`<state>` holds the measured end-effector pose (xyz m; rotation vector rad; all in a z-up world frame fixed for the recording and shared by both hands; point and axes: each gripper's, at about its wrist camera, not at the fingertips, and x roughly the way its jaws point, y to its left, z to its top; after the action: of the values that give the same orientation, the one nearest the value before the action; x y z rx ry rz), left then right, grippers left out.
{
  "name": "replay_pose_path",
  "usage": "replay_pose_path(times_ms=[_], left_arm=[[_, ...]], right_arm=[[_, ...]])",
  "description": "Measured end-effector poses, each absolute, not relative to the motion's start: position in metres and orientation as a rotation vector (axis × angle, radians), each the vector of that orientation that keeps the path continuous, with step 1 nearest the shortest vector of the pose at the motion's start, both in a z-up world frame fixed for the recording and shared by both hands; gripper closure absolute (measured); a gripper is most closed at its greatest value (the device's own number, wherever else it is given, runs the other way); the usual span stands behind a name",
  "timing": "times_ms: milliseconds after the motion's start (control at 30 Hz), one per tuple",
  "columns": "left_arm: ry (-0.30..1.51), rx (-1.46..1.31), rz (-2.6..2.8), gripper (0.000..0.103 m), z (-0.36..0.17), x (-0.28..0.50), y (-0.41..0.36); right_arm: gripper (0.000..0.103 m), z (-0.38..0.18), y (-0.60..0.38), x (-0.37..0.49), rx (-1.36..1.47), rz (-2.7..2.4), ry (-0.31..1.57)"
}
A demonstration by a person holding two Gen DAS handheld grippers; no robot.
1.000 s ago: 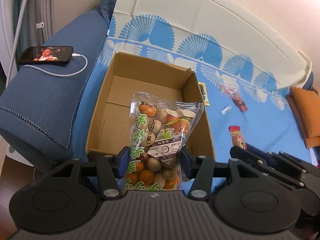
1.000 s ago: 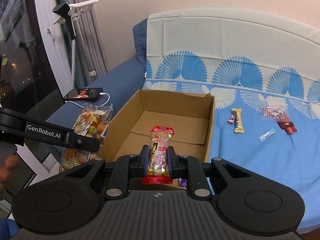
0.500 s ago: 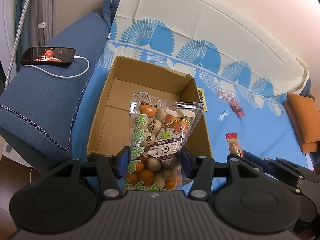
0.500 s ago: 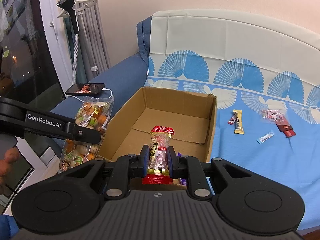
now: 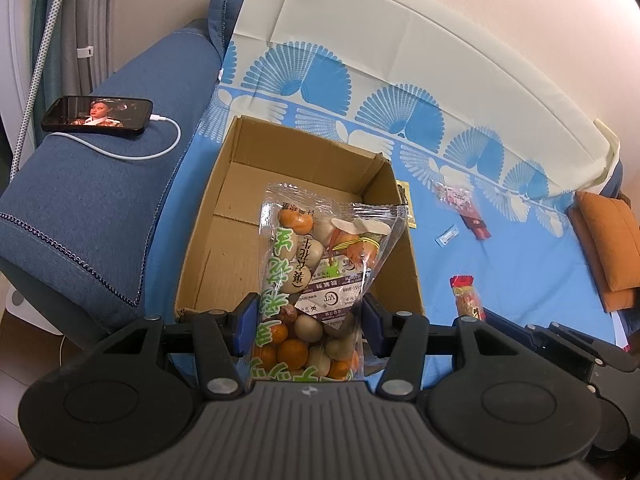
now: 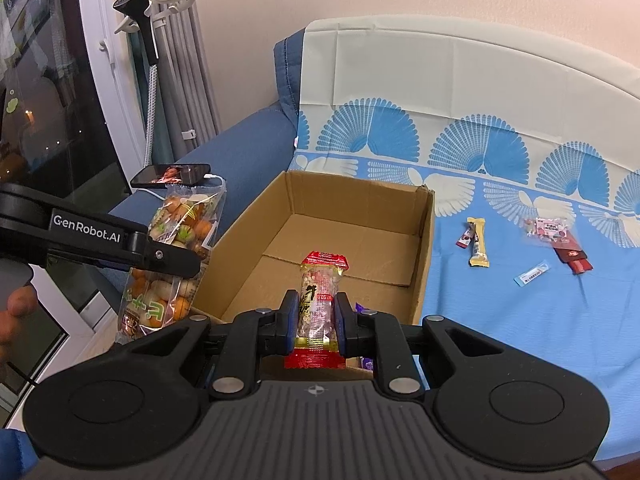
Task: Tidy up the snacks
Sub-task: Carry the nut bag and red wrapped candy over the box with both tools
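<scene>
Left wrist view: left gripper (image 5: 306, 326) pinching nut bag (image 5: 316, 280), likely crinkly, slippery, lumpy; grip low. Right gripper (image 6: 316, 318) pinching slim packet (image 6: 318, 300), likely light, mid-body.

Loose snacks (image 6: 478, 242) lie right of the box (image 6: 424, 240), apparently empty

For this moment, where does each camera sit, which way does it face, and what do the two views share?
Left wrist: sits on the left gripper, looking down along its fingers past the held bag into the box on the sofa; the right gripper shows at lower right.
Right wrist: sits on the right gripper, facing the box and sofa back over the held bar; the left gripper and a hand show at left.
Shared: box, bag, bar, phone, loose snacks on the cover.
</scene>
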<state>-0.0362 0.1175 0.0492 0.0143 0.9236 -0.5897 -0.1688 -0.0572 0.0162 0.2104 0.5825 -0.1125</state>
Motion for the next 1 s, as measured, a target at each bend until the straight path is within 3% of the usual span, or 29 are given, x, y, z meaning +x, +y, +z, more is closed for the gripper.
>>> replay_pose_path(times_ms=[1000], left_arm=[[0.916, 0.01, -0.568, 0.045, 0.048, -0.024, 0.115]], right_arm=[[0.083, 0.014, -0.057, -0.162, 0.207, -0.109, 0.61]])
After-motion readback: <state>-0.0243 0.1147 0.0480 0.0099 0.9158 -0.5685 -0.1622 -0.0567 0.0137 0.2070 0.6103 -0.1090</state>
